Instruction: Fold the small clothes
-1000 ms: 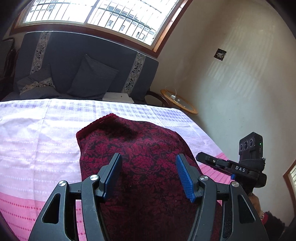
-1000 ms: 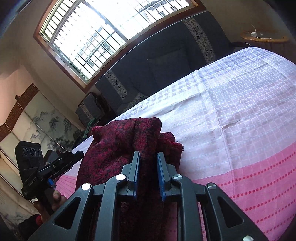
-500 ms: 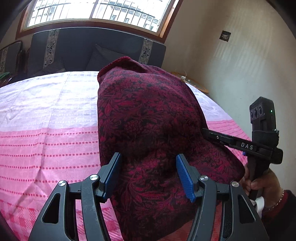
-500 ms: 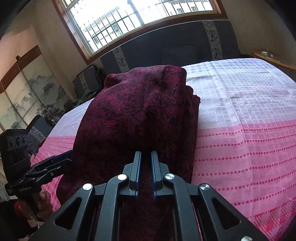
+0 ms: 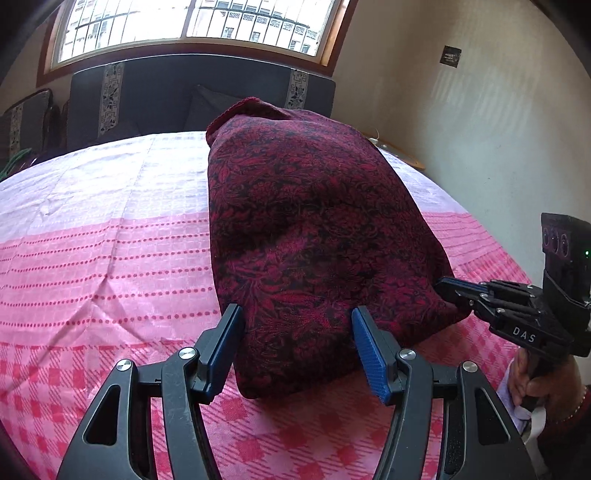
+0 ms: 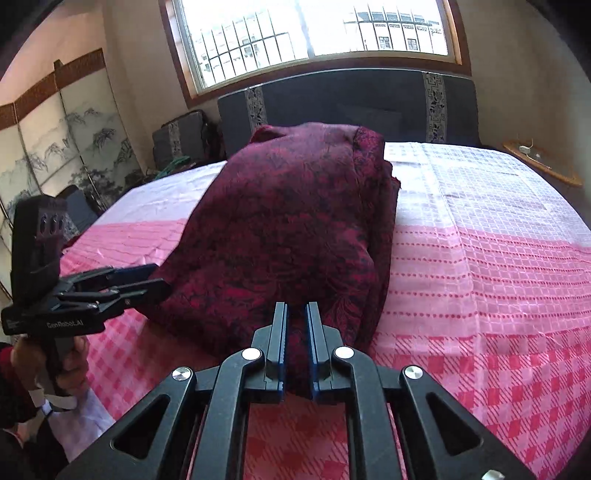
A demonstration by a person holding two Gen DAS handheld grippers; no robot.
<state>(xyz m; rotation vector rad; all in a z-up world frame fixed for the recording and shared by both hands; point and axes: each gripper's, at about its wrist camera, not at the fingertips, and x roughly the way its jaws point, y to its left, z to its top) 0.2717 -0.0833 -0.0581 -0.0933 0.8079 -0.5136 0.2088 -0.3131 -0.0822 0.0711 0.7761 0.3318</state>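
A dark red patterned garment lies folded lengthwise on the pink checked bedspread. My left gripper is open, its blue pads either side of the garment's near edge. My right gripper is shut on the garment's near right corner. In the left wrist view the right gripper pinches the garment's right edge. In the right wrist view the left gripper sits at the garment's left edge, jaws apart.
A dark sofa stands behind the bed under a window. A painted folding screen is on the left. A small round wooden table stands by the wall on the right.
Both grippers pulled back toward the near end of the bed, dragging the garment with them. It now lies flatter and more stretched out on the pink part.
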